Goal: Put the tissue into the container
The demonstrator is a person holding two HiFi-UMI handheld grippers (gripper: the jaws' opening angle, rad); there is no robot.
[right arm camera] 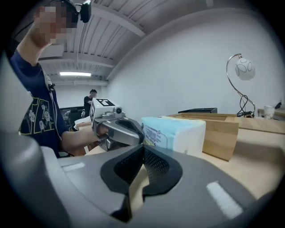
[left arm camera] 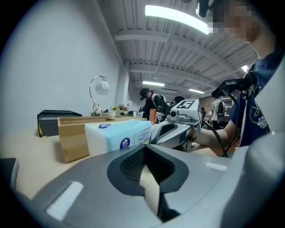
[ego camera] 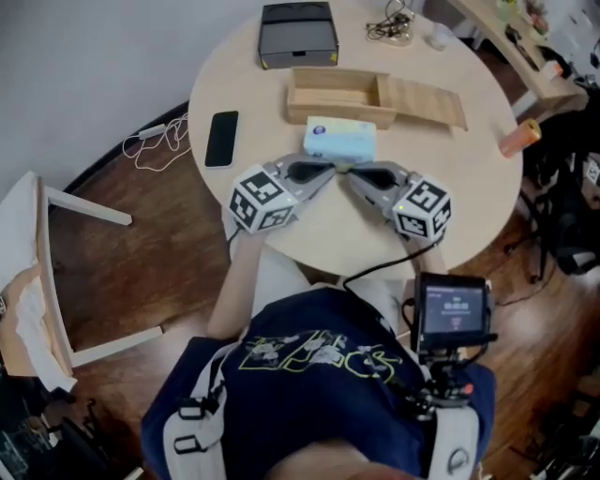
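Note:
A pale blue and white tissue pack (ego camera: 339,139) lies on the round table (ego camera: 281,234), just in front of the open wooden box (ego camera: 333,94). Both grippers rest on the table near its front edge, tips pointing toward each other just below the pack. My left gripper (ego camera: 333,169) is shut and holds nothing; its view shows the tissue pack (left arm camera: 118,136) beyond the jaws and the wooden box (left arm camera: 73,136) behind it. My right gripper (ego camera: 349,171) is shut and empty too; the tissue pack (right arm camera: 176,132) and box (right arm camera: 218,133) lie ahead of it.
The box's sliding lid (ego camera: 422,101) lies to its right. A black phone (ego camera: 222,138) lies at the table's left, a dark case (ego camera: 298,33) at the back, cables (ego camera: 389,28) beyond. An orange cylinder (ego camera: 518,137) sits off the right edge. A white chair (ego camera: 47,281) stands at left.

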